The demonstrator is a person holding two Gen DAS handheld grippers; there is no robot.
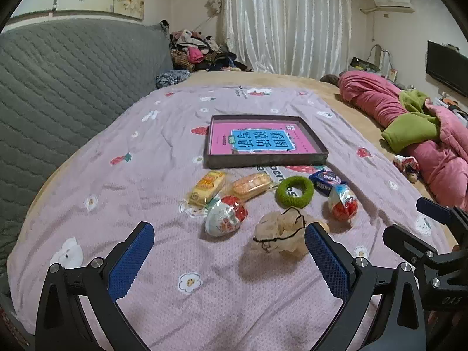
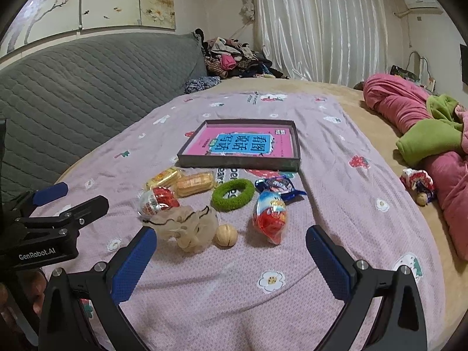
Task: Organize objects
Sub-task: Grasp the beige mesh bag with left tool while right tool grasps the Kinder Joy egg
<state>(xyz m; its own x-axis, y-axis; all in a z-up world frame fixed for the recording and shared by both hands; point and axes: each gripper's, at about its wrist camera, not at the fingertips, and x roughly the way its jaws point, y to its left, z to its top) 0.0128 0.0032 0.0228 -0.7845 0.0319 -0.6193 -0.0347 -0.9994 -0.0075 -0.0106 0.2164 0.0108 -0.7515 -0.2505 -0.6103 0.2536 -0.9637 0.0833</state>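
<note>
On the lilac bedsheet lies a shallow dark tray [image 1: 264, 160] [image 2: 238, 163] with a pink book inside. In front of it sit two wrapped cakes [image 1: 207, 187] [image 2: 195, 183], a green hair ring [image 1: 294, 191] [image 2: 233, 194], a blue snack pack [image 1: 325, 179] [image 2: 276, 185], two foil eggs [image 1: 224, 219] [image 2: 270, 218], a beige mesh pouch [image 1: 282, 235] [image 2: 187, 229] and a small wooden ball [image 2: 225, 235]. My left gripper [image 1: 229, 253] hovers open just short of the pouch and nearer egg. My right gripper [image 2: 231, 259] hovers open before the ball and the other egg [image 1: 342, 201]. Nothing is between either pair of fingers.
A grey quilted headboard [image 1: 67, 87] runs along the left. Pink and green bedding [image 1: 415, 128] [image 2: 424, 134] is heaped at the right, with a small wrapped item [image 2: 416, 180] beside it. Clothes [image 1: 199, 52] pile at the far corner. Each gripper shows at the other view's edge.
</note>
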